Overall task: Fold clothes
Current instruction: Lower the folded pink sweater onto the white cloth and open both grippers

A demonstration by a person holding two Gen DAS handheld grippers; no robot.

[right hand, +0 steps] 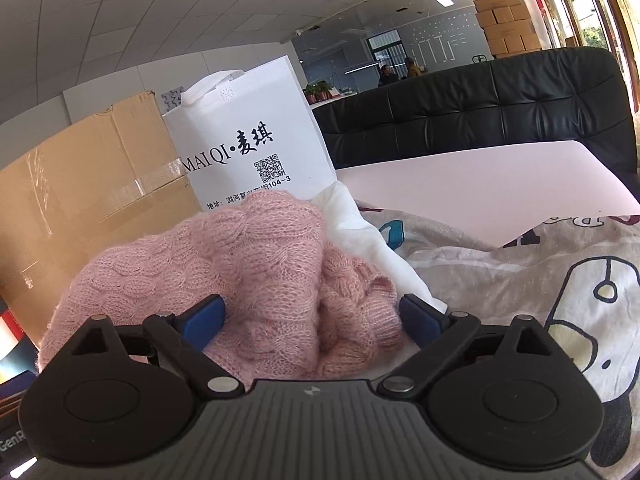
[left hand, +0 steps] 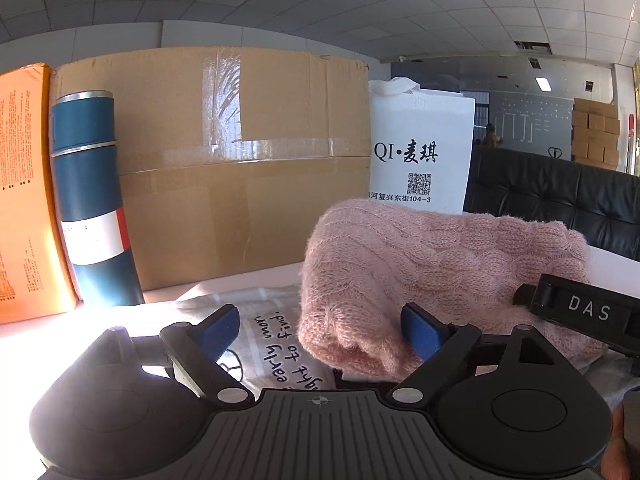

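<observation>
A pink cable-knit sweater (left hand: 440,264) lies bunched on a pale printed garment (left hand: 272,344) with handwriting on it. My left gripper (left hand: 320,332) is open at the sweater's near left edge: the knit reaches the right blue pad, and the left pad is free over the printed cloth. In the right wrist view the sweater (right hand: 224,264) fills the gap of my right gripper (right hand: 312,318), which is open, its pads at the knit's sides without squeezing it. A white cloth (right hand: 360,232) and the cartoon-print garment (right hand: 540,280) lie to the right.
A big cardboard box (left hand: 224,160) stands behind, with a blue tube (left hand: 92,200) and an orange box (left hand: 24,200) to its left. A white paper bag (right hand: 248,140) stands behind the sweater. The pale table (right hand: 480,176) meets a black sofa (right hand: 480,108).
</observation>
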